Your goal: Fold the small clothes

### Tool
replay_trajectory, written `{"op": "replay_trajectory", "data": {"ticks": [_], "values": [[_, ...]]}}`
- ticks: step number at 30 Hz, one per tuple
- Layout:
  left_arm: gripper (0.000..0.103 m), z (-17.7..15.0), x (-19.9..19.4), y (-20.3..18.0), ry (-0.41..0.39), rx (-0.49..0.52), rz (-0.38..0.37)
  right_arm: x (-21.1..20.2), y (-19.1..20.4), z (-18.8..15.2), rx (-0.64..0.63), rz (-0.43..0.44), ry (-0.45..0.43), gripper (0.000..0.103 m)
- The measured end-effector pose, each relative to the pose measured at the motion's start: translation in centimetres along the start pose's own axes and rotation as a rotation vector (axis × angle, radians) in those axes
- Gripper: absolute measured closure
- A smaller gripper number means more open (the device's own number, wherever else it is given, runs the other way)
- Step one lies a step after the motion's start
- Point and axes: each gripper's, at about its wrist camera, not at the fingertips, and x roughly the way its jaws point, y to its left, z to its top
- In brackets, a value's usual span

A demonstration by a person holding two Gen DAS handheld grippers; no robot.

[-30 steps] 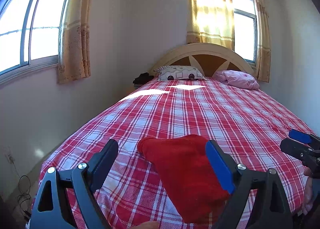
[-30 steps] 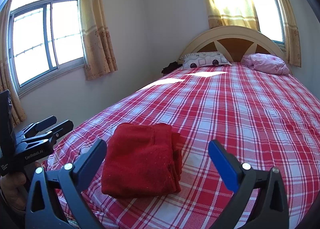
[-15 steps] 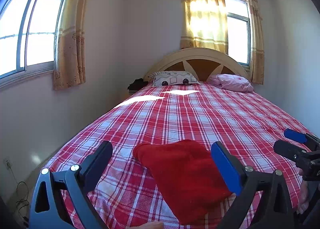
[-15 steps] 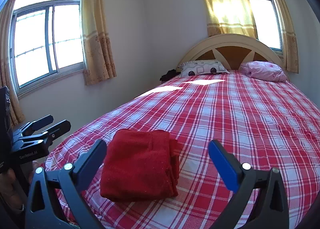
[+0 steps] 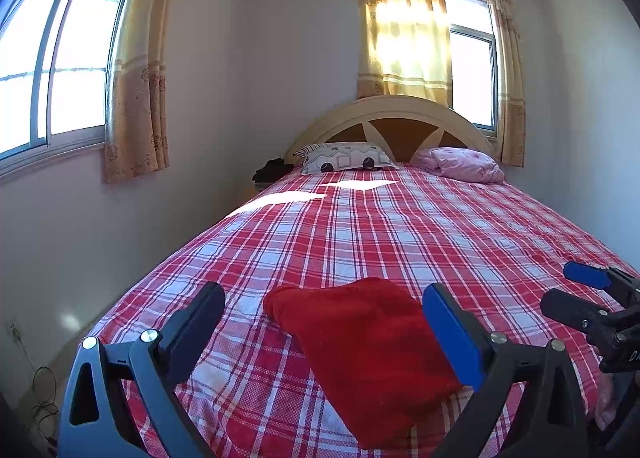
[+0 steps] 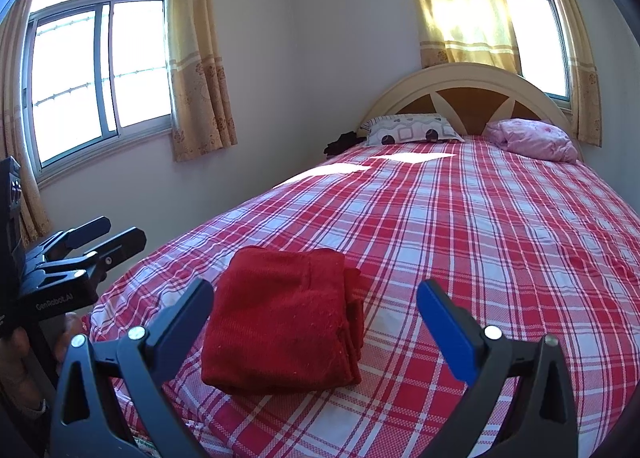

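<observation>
A folded red cloth lies flat near the foot of the bed on the red plaid bedspread. In the right wrist view the red cloth is a neat rectangle with stacked folded edges on its right side. My left gripper is open and empty, held back above the cloth's near end. My right gripper is open and empty, held back from the cloth. Each gripper shows in the other's view: the right one at the far right, the left one at the far left.
The bed fills the room ahead, with a patterned pillow and a pink pillow against the curved headboard. A wall with a curtained window runs along the left side. Dark clothes lie beside the pillow.
Both grippers have drawn back and tilted up a little, so the bed and cloth sit lower in both views. The cloth has not moved. Both grippers stayed open.
</observation>
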Motion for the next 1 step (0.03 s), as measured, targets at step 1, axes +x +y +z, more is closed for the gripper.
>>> {"op": "replay_trajectory", "data": {"ticks": [1], "values": [[0.003,-0.03,0.01,-0.06,-0.001,0.002,0.002,-0.03,0.01,-0.05,-0.001,0.0,0.001,0.0]]}}
